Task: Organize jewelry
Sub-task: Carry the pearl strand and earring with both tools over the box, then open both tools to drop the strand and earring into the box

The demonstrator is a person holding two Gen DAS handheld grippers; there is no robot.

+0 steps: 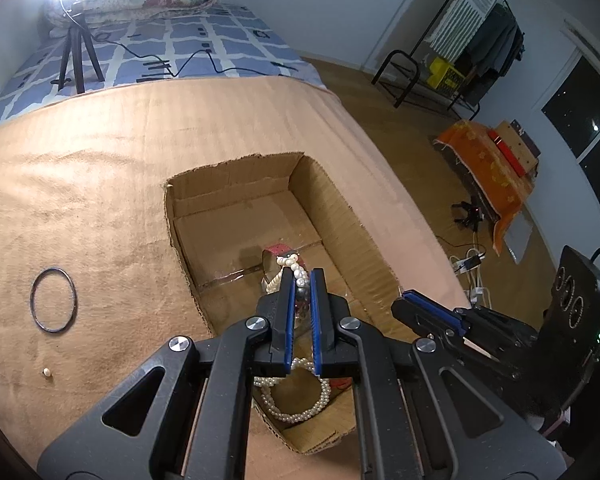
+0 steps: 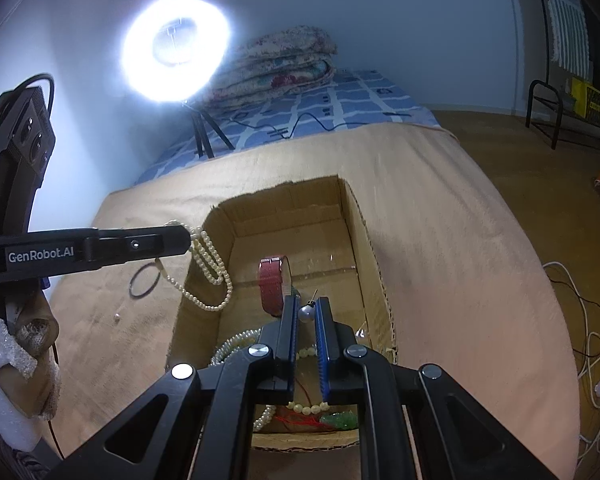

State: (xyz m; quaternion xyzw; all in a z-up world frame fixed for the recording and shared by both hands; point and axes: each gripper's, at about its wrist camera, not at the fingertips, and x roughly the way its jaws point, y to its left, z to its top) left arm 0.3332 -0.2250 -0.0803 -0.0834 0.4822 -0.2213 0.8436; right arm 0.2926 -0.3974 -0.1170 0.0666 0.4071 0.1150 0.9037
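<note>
- Left gripper point(image 1: 301, 280) is clamped on a pearl necklace point(image 2: 208, 258), dangling over the cardboard box point(image 2: 364, 216) rim at nine o'clock.
- Right gripper point(image 2: 307, 312) pinches a silver bead earring point(image 2: 306, 313) above the box.

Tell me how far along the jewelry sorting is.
Done: a red watch, pearl strands and a green piece lie in the cardboard box. In hand: left gripper carries a pearl necklace at the box edge; right gripper holds a silver bead earring. Left: dark ring and a loose pearl on the blanket.
</note>
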